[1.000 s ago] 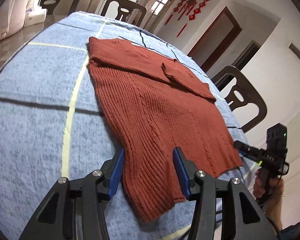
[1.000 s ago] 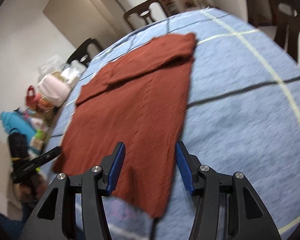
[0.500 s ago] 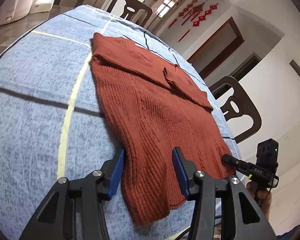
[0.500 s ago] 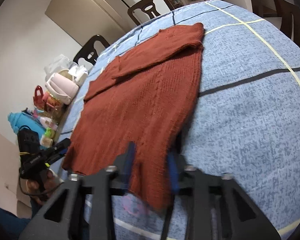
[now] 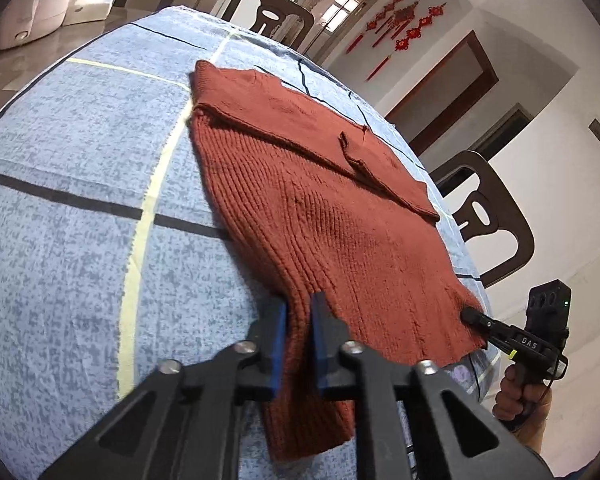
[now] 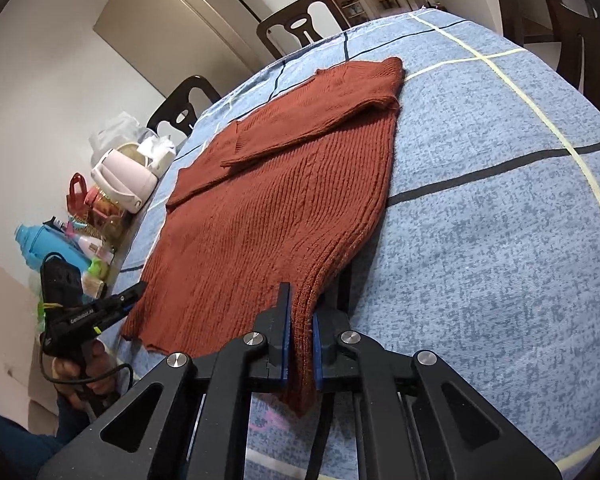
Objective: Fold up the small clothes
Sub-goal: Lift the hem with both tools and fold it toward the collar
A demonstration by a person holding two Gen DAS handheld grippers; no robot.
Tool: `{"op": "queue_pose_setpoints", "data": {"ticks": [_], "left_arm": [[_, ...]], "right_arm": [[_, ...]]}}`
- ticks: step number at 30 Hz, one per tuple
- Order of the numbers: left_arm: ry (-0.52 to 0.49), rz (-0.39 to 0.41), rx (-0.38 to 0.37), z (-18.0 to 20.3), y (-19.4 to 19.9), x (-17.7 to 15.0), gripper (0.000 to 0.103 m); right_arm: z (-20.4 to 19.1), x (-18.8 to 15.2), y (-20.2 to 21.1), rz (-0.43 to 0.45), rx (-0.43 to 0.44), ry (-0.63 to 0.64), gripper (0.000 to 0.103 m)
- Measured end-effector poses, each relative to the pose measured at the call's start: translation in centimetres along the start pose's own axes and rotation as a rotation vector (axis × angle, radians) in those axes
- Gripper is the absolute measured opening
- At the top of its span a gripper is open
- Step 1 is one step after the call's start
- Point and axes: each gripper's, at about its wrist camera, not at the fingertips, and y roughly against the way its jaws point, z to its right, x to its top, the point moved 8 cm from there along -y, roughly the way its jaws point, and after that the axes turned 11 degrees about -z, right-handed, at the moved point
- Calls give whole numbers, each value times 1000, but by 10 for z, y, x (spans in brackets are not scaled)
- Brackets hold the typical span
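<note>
The sweater (image 5: pixel 320 216), spread flat on the table (image 5: pixel 80 248), is now pinched at both hem corners by the left gripper (image 5: pixel 299 320) and right gripper (image 6: pixel 299 332), open a second ago; the fold can be started.

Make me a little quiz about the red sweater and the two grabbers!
1. True or false: the left gripper is pinching the sweater.
2. What is the right gripper doing? A) hanging open B) clamping the sweater's near edge C) holding a chair
3. Fill in: the sweater's sleeves lie folded across its ____.

Key: 1 true; 2 B; 3 body
</note>
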Motion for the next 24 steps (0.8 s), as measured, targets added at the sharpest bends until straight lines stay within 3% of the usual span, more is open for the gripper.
{"op": "queue_pose_setpoints", "data": {"ticks": [11,18,24], "left_arm": [[-31,115,-54,6,41,32,9],[-86,170,-49,26,56,80,9],[-66,191,-32,23,56,138,9]], "right_arm": [[-12,27,20,76,75,6,8],[-33,75,40,143,132,35,8],[-31,128,43,182,135,23,8]]}}
